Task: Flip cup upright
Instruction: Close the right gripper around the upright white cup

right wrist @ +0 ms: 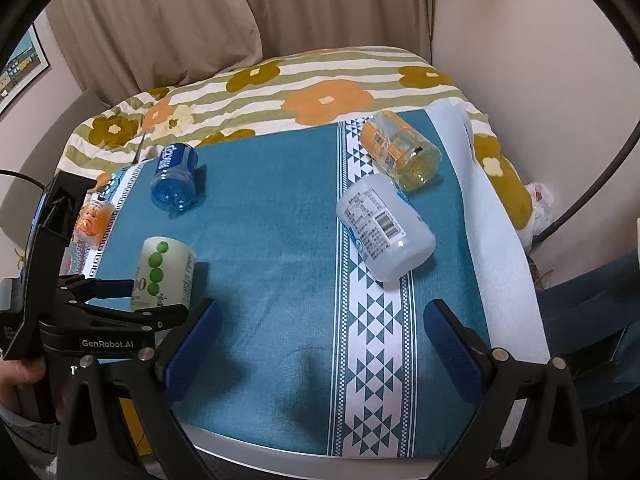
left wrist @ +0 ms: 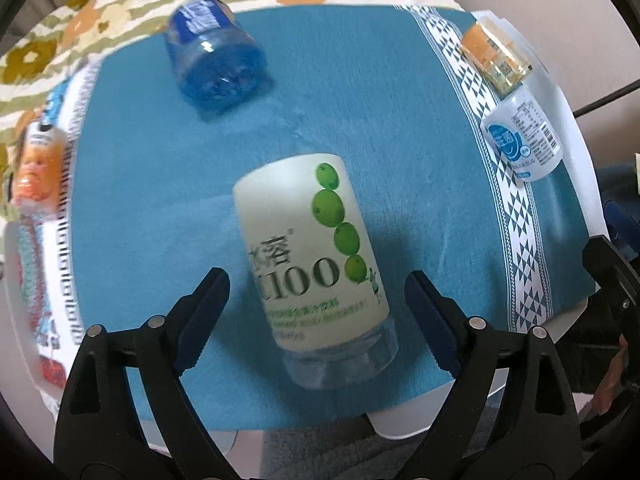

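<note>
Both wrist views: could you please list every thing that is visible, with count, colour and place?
green-dot cup: 1, pale green-white, lying on its side between the open jaws of the left gripper
blue cup: 1, blue, on its side, far left of the cloth
white barcode cup: 1, white, on its side on the patterned stripe
yellow-orange cup: 1, clear yellow with orange label, on its side, far right
orange cup: 1, orange, blurred, at the cloth's left edge
cloth: 1, teal with white triangle stripe, over the table
floral blanket: 1, striped with orange flowers, behind the table
curtain: 1, beige, at the back
left gripper: 1, black, blue pads, open
right gripper: 1, black, open, holding nothing
</note>
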